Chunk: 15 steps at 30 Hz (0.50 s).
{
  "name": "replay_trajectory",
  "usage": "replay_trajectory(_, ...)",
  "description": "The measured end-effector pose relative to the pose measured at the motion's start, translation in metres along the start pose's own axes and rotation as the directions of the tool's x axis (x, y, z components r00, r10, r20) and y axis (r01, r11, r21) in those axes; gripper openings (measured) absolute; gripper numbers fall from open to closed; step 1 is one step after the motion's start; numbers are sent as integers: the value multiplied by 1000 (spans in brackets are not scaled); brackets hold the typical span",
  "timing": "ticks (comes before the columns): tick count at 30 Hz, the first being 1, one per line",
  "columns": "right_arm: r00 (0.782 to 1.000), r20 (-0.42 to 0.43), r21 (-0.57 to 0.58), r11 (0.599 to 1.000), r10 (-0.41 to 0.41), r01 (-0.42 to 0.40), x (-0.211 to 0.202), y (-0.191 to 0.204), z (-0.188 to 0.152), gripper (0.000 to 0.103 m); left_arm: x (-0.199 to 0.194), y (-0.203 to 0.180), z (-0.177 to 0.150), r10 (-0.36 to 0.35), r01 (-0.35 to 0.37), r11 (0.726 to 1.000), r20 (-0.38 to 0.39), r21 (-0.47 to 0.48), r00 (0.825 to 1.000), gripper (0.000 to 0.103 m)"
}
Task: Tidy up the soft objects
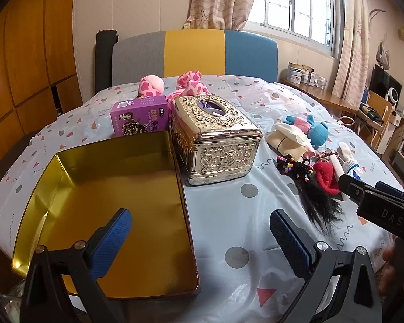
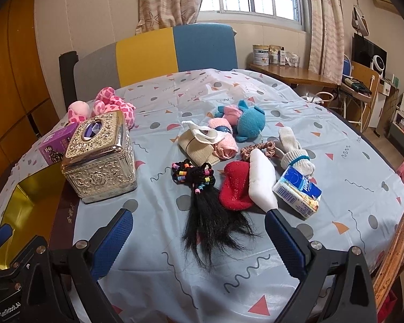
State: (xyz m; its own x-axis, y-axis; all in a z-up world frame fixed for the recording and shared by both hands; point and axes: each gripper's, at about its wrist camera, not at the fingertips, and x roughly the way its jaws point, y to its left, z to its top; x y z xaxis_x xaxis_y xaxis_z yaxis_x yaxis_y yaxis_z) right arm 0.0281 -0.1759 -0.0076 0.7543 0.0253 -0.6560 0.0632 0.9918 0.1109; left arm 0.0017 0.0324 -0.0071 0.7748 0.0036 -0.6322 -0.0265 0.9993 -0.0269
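Two hand-held grippers, left [image 1: 200, 238] and right [image 2: 199, 238], jaws apart, black hairpiece [image 2: 215, 220] just beyond the right.

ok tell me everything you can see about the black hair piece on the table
The black hair piece is a loose tuft of straight dark strands lying flat on the patterned tablecloth, fanned out toward the cameras. Its far end is bunched in black elastic loops strung with small multicoloured beads. The red plush lies right beside it, apparently touching the strands. The right gripper hovers open, its fingers either side of the tuft in view; neither gripper holds it.
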Motion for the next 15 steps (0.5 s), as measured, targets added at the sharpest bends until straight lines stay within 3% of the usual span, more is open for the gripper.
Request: replay_trajectory(15, 1000, 4, 34, 999, -5, 5, -2, -15, 7, 100, 1, -7, 1, -4, 4, 1000, -5, 20, 1000, 103)
